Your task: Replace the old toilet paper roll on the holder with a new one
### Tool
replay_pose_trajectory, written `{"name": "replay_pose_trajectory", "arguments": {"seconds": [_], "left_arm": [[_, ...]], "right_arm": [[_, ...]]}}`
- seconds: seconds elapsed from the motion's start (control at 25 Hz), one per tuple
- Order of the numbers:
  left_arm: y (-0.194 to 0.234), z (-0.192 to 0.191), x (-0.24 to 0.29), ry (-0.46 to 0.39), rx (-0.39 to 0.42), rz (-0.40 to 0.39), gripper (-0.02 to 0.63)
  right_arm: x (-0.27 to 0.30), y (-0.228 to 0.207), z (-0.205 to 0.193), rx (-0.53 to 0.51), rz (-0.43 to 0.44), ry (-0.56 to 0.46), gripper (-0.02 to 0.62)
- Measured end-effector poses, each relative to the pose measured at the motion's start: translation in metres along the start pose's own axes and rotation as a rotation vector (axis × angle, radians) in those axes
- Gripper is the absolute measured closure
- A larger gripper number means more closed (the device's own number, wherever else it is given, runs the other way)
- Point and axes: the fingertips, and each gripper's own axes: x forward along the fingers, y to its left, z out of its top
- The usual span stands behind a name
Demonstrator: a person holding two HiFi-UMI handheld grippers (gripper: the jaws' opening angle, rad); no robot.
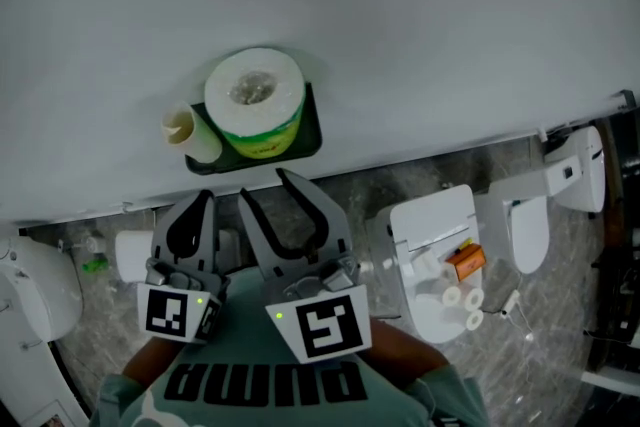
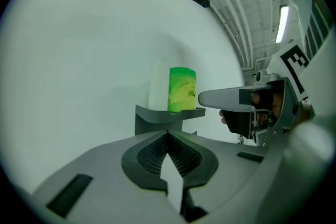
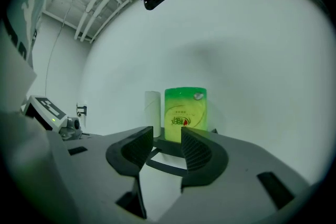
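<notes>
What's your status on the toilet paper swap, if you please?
Left hand-held gripper shut, empty; right hand-held gripper open, empty. Wrapped roll and cardboard tube upright on the shelf, untouched. Nothing in the way.

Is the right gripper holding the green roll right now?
No, the right gripper has its jaws apart, short of the green roll standing on the shelf.

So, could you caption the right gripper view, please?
Open right gripper faces shelf with green-wrapped roll and narrow tube.

one wrapped roll (image 1: 255,105), one cardboard tube (image 1: 183,127), one shelf (image 1: 311,129), two tools (image 1: 204,200) (image 1: 263,183)
</notes>
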Motion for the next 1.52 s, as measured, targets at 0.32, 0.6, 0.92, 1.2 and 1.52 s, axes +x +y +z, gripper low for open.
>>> {"name": "replay_pose_trajectory", "arguments": {"seconds": [0.32,0.6,0.92,1.2,1.52], "left_arm": [[-0.032,-0.003,0.012,0.035,0.015,-0.020,0.603],[-0.054,-0.009,0.020,0.055,0.022,-0.028,0.603],[-0.064,-0.013,0.024,0.046,0.051,-0.027,0.603],[-0.062,-0.015,0.024,0.038,0.026,-0.005,0.603],[-0.057,-0.016,0.023,0.049,0.043,-0.011,0.603]], "right_arm": [[-0.019,-0.033,0.002,0.083,0.016,-0.043,0.430],[-0.031,-0.058,-0.013,0.156,0.042,-0.025,0.430],[-0.040,-0.072,-0.036,0.228,0.105,0.022,0.430],[-0.039,-0.070,-0.042,0.241,0.137,0.041,0.430],[-0.036,-0.062,-0.046,0.229,0.150,0.056,0.430]]}}
